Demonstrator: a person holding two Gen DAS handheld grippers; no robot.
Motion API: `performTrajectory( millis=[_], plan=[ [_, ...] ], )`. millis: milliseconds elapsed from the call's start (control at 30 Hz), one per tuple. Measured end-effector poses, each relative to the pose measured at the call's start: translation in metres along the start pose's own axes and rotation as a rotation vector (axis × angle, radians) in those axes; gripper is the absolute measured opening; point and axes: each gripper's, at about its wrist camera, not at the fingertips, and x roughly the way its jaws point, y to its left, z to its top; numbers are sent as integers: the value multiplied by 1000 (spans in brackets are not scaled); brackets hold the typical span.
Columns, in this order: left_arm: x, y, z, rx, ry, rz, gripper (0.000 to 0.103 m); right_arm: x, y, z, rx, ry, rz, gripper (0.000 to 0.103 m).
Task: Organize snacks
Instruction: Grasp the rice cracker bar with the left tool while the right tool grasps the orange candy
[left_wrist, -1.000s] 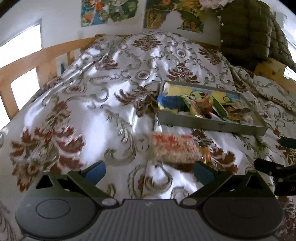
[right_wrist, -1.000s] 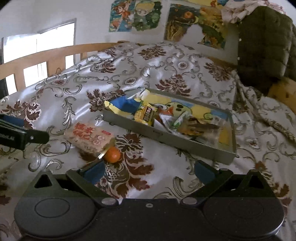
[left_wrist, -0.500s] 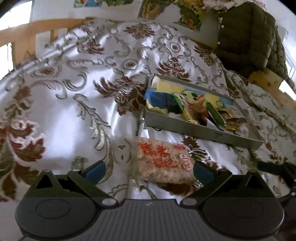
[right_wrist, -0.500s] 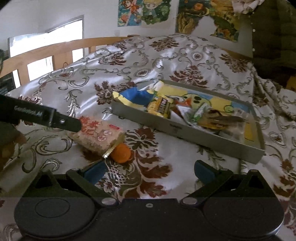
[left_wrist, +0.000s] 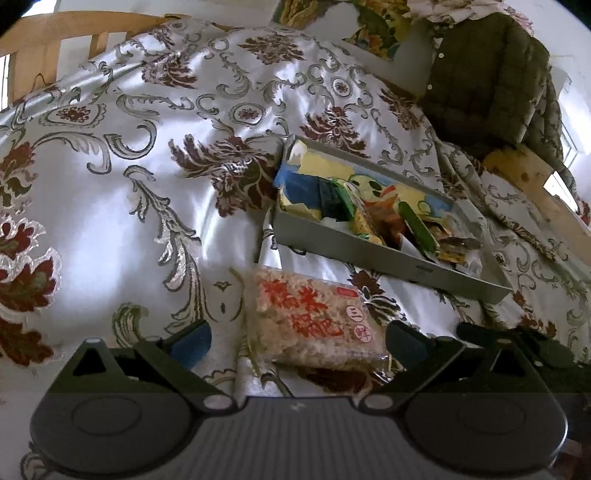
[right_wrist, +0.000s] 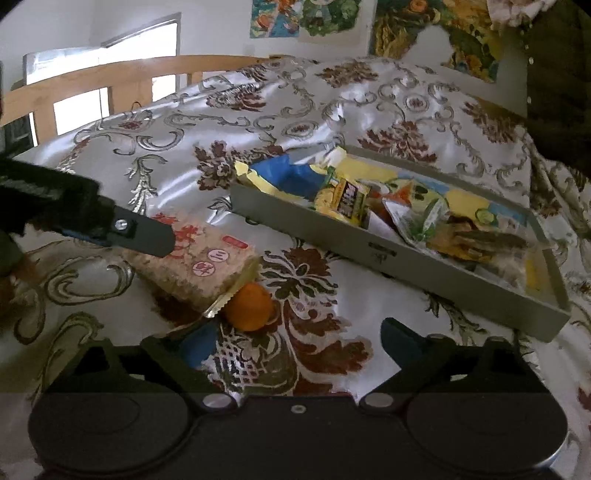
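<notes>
With the left tongs (left_wrist: 297, 341) wide around the rice-cracker packet (left_wrist: 314, 319) at the tray's (left_wrist: 388, 258) 7 o'clock, and the right tongs (right_wrist: 297, 341) closing, seemingly empty, by the orange (right_wrist: 249, 306), squeezing comes next.

The left hand-held gripper (left_wrist: 297, 341), a dark plastic two-finger tool with blue pads, pointed downward at a slant, its jaws spread wide on either side of the clear-wrapped rice cracker packet (left_wrist: 314, 319) without pressing it. Its one finger (right_wrist: 142, 232) reached over the packet's far end in the right wrist view. The right hand-held gripper (right_wrist: 295, 341), of the same dark build, sat just right of that packet, tilted down likewise; its jaws were closing, wide apart, with nothing gripped between them.
</notes>
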Motion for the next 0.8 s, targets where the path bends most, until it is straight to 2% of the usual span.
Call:
performTrajectory(
  millis=[133, 233, 500, 600, 700, 800],
  plan=[
    [-3, 0, 1, 6, -9, -25, 91, 6, -1, 0, 16, 11, 11, 87],
    [-3, 2, 3, -12, -2, -71, 85, 9, -1, 1, 25, 18, 31, 83],
    [6, 12, 1, -56, 31, -102, 82, 21, 2, 0, 36, 33, 64, 73],
    [14, 18, 0, -83, 61, -114, 77, 24, 3, 2, 32, 28, 76, 69],
    [11, 17, 0, -75, 50, -118, 76, 27, 7, 2, 7, 17, 82, 63],
    [9, 17, 0, -93, 42, -150, 67, 29, 10, 3, -16, 7, 87, 57]
  ],
)
